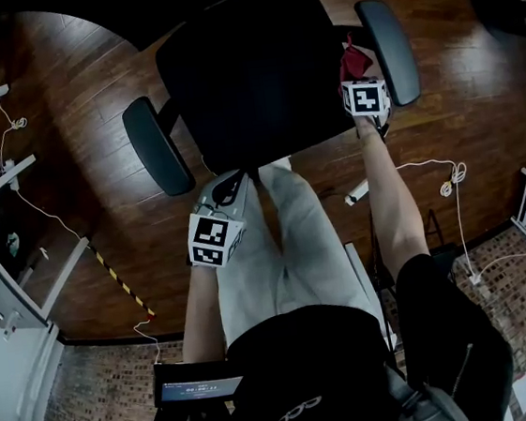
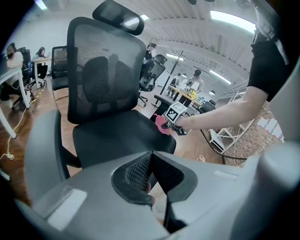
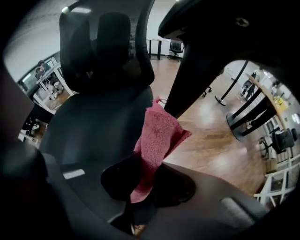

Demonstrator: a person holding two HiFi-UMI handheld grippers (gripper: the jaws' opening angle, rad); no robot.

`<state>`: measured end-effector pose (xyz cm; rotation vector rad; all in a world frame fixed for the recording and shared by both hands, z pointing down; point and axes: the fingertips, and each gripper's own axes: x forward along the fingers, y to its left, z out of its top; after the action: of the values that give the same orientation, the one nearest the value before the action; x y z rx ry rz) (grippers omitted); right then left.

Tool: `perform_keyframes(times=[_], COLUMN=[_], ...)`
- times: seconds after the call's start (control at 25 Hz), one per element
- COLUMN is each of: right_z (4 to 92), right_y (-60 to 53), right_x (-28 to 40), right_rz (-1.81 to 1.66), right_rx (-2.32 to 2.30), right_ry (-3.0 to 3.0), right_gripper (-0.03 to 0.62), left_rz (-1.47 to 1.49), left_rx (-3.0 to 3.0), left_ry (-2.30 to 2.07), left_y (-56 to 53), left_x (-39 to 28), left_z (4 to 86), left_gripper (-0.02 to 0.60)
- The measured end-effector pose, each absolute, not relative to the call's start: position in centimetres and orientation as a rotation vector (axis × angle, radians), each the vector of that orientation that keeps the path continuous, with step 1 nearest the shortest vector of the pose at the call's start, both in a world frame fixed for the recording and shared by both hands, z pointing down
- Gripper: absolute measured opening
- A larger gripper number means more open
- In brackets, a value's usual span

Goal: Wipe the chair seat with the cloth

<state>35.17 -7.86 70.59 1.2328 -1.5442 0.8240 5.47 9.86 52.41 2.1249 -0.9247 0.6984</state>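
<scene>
**Item: chair seat**. Black, broad, facing the person, with a mesh backrest at its far side. It is flanked by the left armrest and the right armrest, and stands on a wooden floor.

**Item: cloth**. Pink-red towelling, at the seat's right edge just beside the right armrest's post. It stands forward out of the claw as a narrow bunched fold. Contact with the seat cannot be confirmed.

**Item: right claw**. Closed on the cloth's near end, with most of the fabric loose beyond the tips.

**Item: left claw**. Pads together with nothing between them, held at the seat's near edge and apart from the work.

**Hazards, as judged:**
- The grip takes only one end, so drag across the upholstery could pull the cloth free.
- The loose fold sits close to the armrest post and may snag there on a sideways stroke.
- A bunched cloth covers little surface and could leave strips unwiped.
- With nothing bracing the chair, a firm push may swivel or shift it.
</scene>
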Motion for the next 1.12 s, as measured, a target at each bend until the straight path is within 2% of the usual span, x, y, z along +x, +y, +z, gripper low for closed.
perform_keyframes(times=[0.12, 0.32, 0.68, 1.12], right_z=[70.9, 72.4, 74.9, 73.2], right_y=[-6.8, -5.3, 0.2, 5.1], right_x=[34.9, 30.3, 17.6, 2.5], right_rz=[0.823, 0.853, 0.878, 0.960], right_rx=[1.214, 1.155, 0.969, 0.783], right_ry=[-1.516, -1.538, -1.633, -1.810], right_gripper=[0.069, 0.069, 0.069, 0.069], left_rz=[0.677, 0.673, 0.651, 0.621], left_rx=[2.120, 2.123, 2.111, 2.093], left_ry=[-0.928, -0.947, -0.974, -0.949], left_y=[10.9, 12.2, 14.7, 17.3], left_x=[4.9, 2.2, -1.2, -6.3], left_z=[51.8, 51.5, 51.3, 52.1], left_gripper=[-0.006, -0.006, -0.006, -0.006])
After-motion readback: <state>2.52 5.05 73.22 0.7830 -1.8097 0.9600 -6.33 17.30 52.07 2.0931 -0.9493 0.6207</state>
